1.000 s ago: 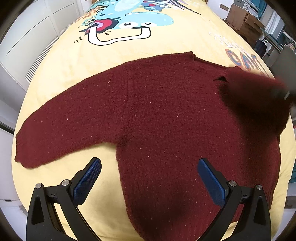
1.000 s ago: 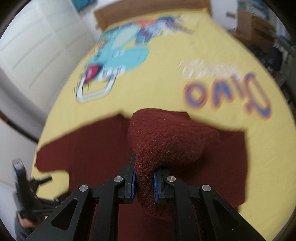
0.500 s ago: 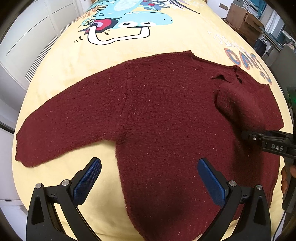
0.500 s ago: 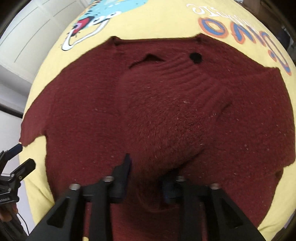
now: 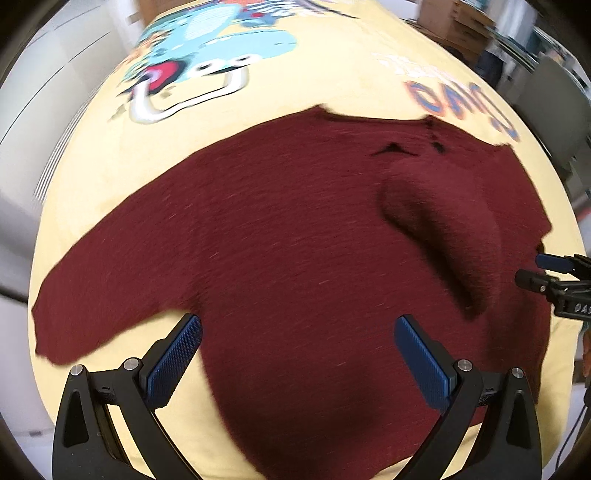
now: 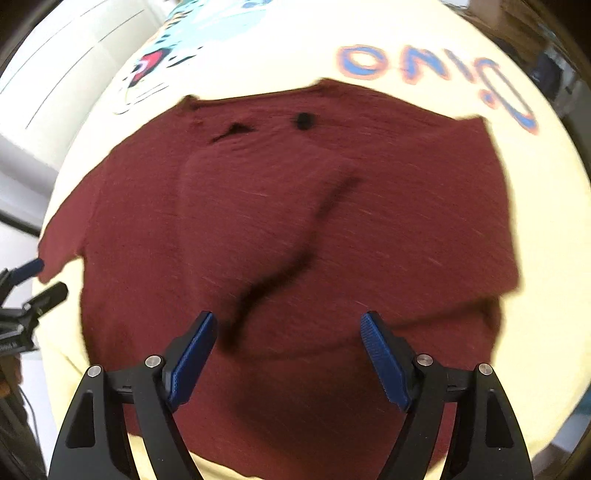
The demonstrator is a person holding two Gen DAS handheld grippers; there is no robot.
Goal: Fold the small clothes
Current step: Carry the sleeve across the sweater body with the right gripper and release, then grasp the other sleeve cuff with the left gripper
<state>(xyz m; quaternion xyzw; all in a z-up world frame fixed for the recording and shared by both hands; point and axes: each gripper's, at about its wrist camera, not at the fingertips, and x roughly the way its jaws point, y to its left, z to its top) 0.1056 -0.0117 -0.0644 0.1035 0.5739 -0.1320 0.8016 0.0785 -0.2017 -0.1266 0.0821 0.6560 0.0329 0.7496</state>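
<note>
Hovering nearest, left claw [image 5: 297, 360] gaping wide and holding nothing, over the hem side of a maroon knit sweater [image 5: 280, 240]. Right claw [image 6: 288, 354] likewise spreading wide, gripping nothing. Lying flat on a yellow dinosaur-print bedspread [image 5: 332, 70], one sleeve [image 5: 443, 229] folding across the chest, the other sleeve [image 5: 110, 280] stretching outward.

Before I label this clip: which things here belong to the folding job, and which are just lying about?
Job:
sweater, one sleeve folded across its front
left gripper, open
right gripper, open

Lying about:
bedsheet under the sweater
cardboard boxes beyond the bed
</note>
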